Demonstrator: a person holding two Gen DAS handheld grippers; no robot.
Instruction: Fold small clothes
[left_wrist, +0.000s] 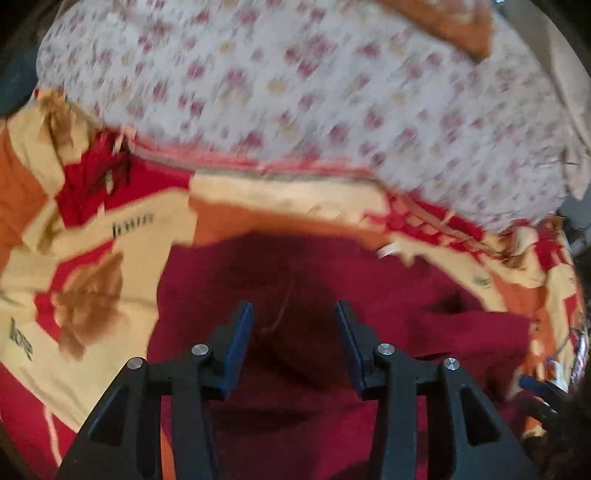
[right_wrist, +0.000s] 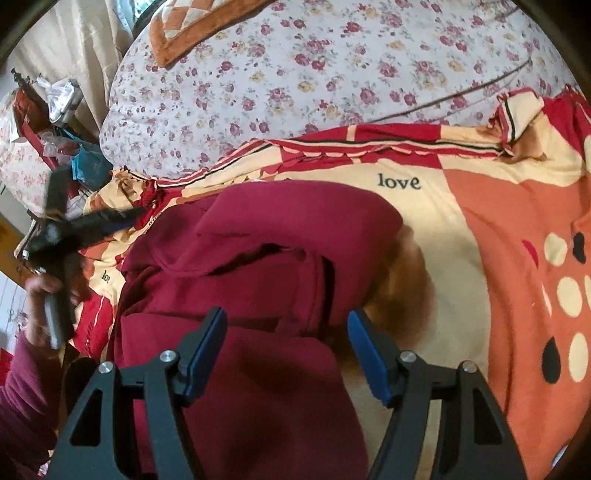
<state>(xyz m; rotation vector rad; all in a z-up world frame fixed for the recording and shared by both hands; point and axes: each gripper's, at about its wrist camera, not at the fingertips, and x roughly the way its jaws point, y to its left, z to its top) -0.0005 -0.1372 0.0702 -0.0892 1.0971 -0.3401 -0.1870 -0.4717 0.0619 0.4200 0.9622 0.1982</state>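
Maroon sweatshirt (right_wrist: 258, 280) lies bunched mid-bed on patterned sheet (right_wrist: 498, 229), fold barely begun; left gripper (left_wrist: 294, 325) and right gripper (right_wrist: 287, 332) jaws released, empty; next: pinch loose edge, flatten

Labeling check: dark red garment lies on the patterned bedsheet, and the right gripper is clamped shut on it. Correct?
Not quite. The right gripper is open, nothing pinched, per the right wrist view. The dark red garment does lie on the patterned bedsheet.
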